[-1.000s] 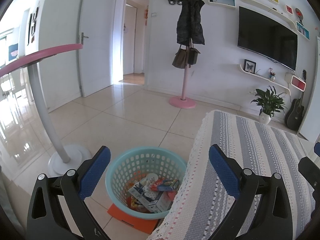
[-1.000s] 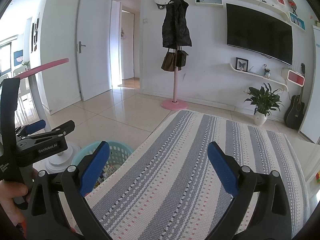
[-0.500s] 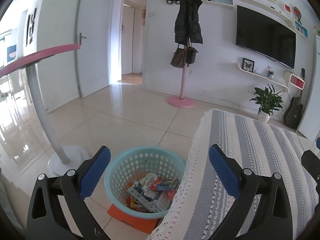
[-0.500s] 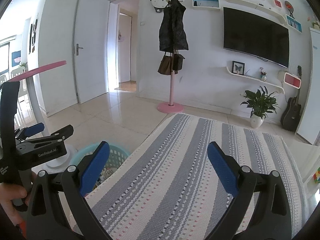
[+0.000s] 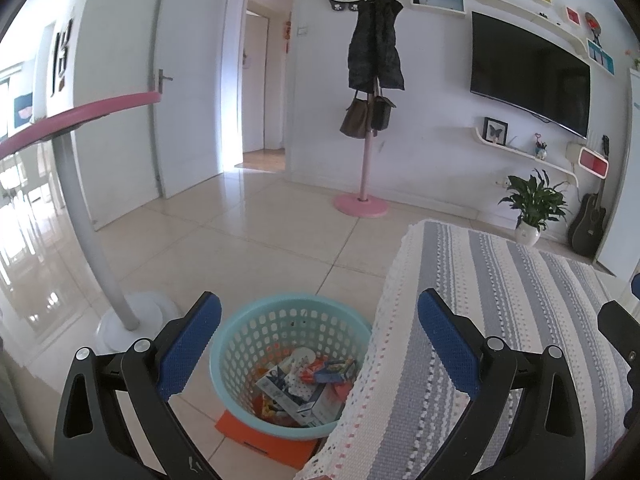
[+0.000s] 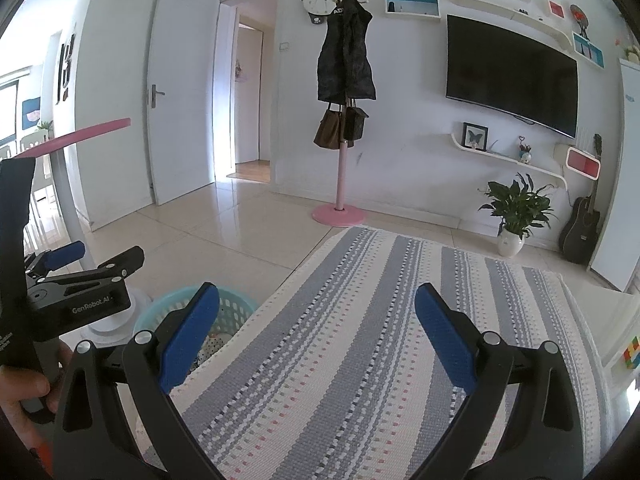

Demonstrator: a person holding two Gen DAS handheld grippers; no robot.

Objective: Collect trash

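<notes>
A teal plastic basket [image 5: 256, 332] stands on the floor beside the table with the striped cloth [image 5: 512, 312]. It holds several wrappers and small boxes [image 5: 304, 384]. My left gripper [image 5: 318, 344] is open and empty, raised above the basket and the table's left edge. My right gripper [image 6: 316, 332] is open and empty above the striped cloth [image 6: 360, 340]. The basket's rim [image 6: 236, 304] shows at the left in the right wrist view, partly hidden by a finger. The left gripper [image 6: 80, 276] also shows there, held in a hand.
An orange flat piece [image 5: 260, 436] lies under the basket. A white stand with a pink top [image 5: 92, 240] rises left of the basket. A pink coat rack [image 5: 368, 128], a potted plant [image 5: 532, 208] and a guitar [image 5: 588, 224] stand along the far wall.
Both views have tilted down slightly. Both grippers stay open and empty.
</notes>
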